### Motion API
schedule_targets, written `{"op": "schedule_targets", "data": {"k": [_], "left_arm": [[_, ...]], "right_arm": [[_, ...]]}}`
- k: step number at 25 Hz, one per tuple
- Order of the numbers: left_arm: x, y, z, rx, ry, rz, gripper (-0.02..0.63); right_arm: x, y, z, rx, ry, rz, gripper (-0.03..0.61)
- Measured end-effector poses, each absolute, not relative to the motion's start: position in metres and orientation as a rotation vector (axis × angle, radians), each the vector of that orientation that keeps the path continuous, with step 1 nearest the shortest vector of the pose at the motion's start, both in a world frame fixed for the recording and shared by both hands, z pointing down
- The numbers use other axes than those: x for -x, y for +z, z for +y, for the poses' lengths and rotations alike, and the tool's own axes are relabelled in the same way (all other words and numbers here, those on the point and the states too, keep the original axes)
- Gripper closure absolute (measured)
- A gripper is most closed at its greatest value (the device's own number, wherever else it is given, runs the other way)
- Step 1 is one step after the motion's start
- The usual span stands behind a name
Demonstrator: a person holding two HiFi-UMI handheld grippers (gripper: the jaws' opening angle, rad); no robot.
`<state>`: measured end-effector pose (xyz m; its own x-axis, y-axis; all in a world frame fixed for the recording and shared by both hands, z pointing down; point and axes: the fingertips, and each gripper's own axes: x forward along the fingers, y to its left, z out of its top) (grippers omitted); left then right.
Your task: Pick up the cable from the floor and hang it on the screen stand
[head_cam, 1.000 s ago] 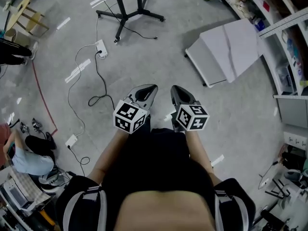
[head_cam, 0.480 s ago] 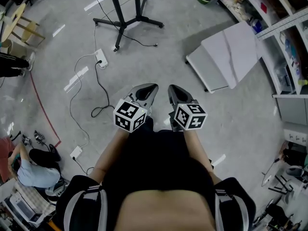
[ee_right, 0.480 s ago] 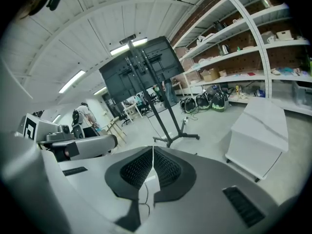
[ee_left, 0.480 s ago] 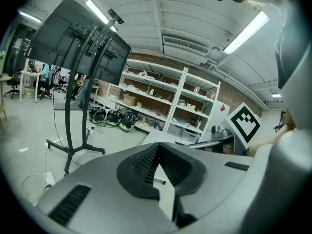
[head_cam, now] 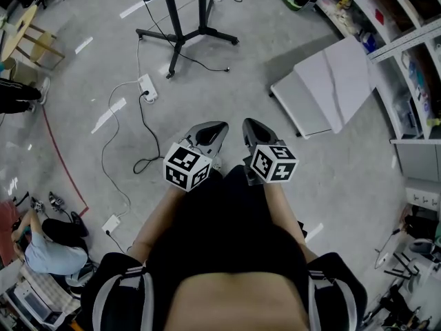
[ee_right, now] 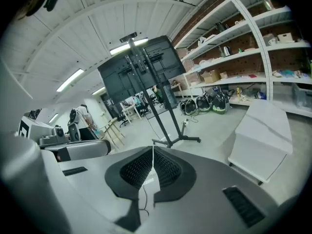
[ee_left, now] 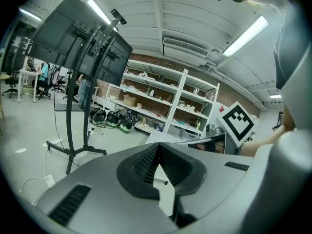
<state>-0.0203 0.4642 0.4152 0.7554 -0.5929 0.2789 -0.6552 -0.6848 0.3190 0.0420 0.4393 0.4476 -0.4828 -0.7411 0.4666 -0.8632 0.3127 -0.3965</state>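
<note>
We've got both tongs closed with nothing between them: left tongs (head_cam: 211, 134) and right tongs (head_cam: 252, 132) sit side by side in front of us. Black cable (head_cam: 143, 124) lies on the floor (head_cam: 241, 81), left of the left tongs and apart from them, running from a white power strip (head_cam: 146, 87). Screen stand (head_cam: 180, 26) is farther ahead.

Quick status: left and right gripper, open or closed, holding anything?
Left gripper: closed, fingers together, holding nothing.
Right gripper: closed, fingers together, holding nothing.
</note>
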Motion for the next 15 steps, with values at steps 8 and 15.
{"op": "schedule_targets", "data": {"k": [8, 15], "left_arm": [[0.041, 0.419, 0.461, -2.535, 0.217, -0.973, 0.607], [0.046, 0.418, 0.447, -2.537, 0.217, -0.980, 0.607]], "right_arm": [[-0.035, 0.447, 0.436, -1.518, 0.929, -2.366, 0.554], [-0.046, 0.442, 0.421, -1.572, 0.925, -2.354, 0.554]]}}
